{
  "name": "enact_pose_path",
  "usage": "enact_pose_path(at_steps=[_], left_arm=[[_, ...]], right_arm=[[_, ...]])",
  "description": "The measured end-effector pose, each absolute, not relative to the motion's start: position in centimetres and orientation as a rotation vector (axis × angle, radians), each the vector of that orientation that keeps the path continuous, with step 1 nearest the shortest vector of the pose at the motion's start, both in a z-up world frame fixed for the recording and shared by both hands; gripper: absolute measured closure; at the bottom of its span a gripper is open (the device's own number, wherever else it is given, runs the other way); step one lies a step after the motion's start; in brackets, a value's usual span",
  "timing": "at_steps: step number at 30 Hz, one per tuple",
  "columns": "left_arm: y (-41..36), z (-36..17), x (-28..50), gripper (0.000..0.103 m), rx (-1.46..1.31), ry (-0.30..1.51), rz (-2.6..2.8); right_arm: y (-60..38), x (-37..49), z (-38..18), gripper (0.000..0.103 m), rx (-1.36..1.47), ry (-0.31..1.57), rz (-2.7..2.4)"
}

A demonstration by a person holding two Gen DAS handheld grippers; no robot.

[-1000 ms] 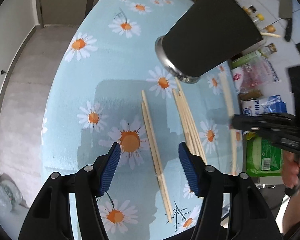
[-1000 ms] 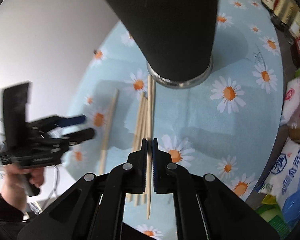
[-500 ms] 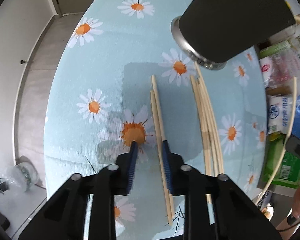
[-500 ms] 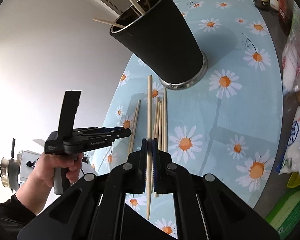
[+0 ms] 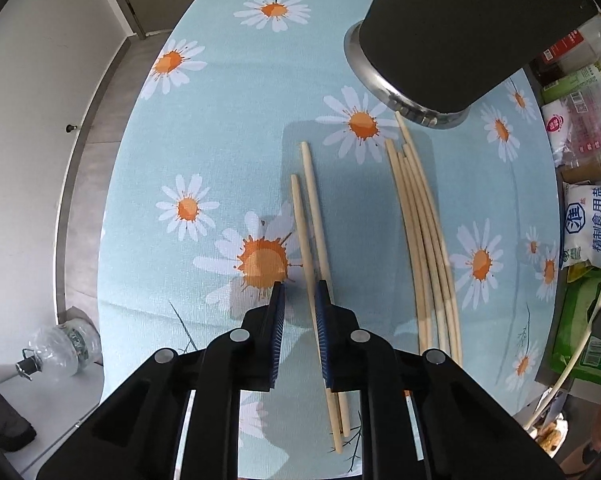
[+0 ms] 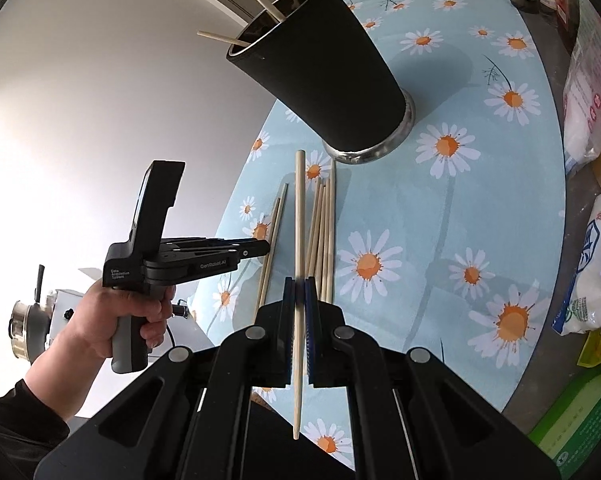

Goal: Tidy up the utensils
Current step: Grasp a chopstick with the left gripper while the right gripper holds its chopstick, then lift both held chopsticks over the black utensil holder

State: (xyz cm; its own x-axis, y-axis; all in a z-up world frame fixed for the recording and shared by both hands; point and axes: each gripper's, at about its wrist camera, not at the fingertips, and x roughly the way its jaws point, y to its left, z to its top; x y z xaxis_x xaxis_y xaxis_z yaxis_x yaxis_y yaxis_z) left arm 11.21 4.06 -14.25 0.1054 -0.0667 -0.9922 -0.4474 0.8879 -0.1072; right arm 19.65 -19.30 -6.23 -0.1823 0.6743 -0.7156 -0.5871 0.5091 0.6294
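Chopsticks (image 5: 424, 240) lie loose on the daisy-print worktop (image 5: 204, 92) beside a black holder (image 6: 320, 76) standing near its far edge; two already stand inside. The right claw (image 6: 299, 280) is clenched on one chopstick (image 6: 299, 216), lifted clear. The left claw (image 5: 299, 286), narrowed but not closed, straddles another pair (image 5: 312, 216). Most remain unsorted.

Pale wooden chopsticks: a pair (image 5: 314, 236) and a bundle (image 5: 424, 236) lie flat on the bench near a black cup (image 6: 320, 76) holding two more (image 6: 248, 20). One (image 6: 299, 264) is clamped in the right hand-held gripper (image 6: 299, 284).
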Motion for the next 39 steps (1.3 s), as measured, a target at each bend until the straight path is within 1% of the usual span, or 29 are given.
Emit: enact_pose_path(at_steps=[4,7,10,12,13,21,31,39], left_arm=[[3.7,-14.2,11.6,0.088,-0.409,1.456,0.308],[2.6,-14.2,12.1,0.09,-0.335,1.475,0.331],[1.2,-14.0,12.5,0.094,-0.27,1.482,0.338],[1.2,-13.8,12.5,0.095,-0.282,1.476,0.335],[1.2,-13.7,12.4,0.099,-0.285,1.473,0.34],[3.0,-13.4,11.2,0.099,-0.387,1.42,0.31],[6.3,-9.5,8.7,0.099,-0.503,1.261,0.226],[9.2,-5.3,8.2,0.099,-0.533,1.088,0.066]], right_arm=[[-19.5,19.8,-6.3,0.097,0.094,1.348,1.131],[-19.4,19.8,-6.3,0.097,0.092,1.346,1.137],[-19.2,19.9,-6.1,0.097,0.086,1.325,1.143],[-18.9,19.9,-6.2,0.097,0.092,1.326,1.149],[-18.9,19.9,-6.2,0.097,0.092,1.326,1.148],[-17.9,19.9,-5.9,0.097,0.101,1.32,1.151],[-16.0,19.7,-5.0,0.097,0.104,1.283,1.11],[-13.9,19.1,-1.7,0.097,0.099,1.142,1.069]])
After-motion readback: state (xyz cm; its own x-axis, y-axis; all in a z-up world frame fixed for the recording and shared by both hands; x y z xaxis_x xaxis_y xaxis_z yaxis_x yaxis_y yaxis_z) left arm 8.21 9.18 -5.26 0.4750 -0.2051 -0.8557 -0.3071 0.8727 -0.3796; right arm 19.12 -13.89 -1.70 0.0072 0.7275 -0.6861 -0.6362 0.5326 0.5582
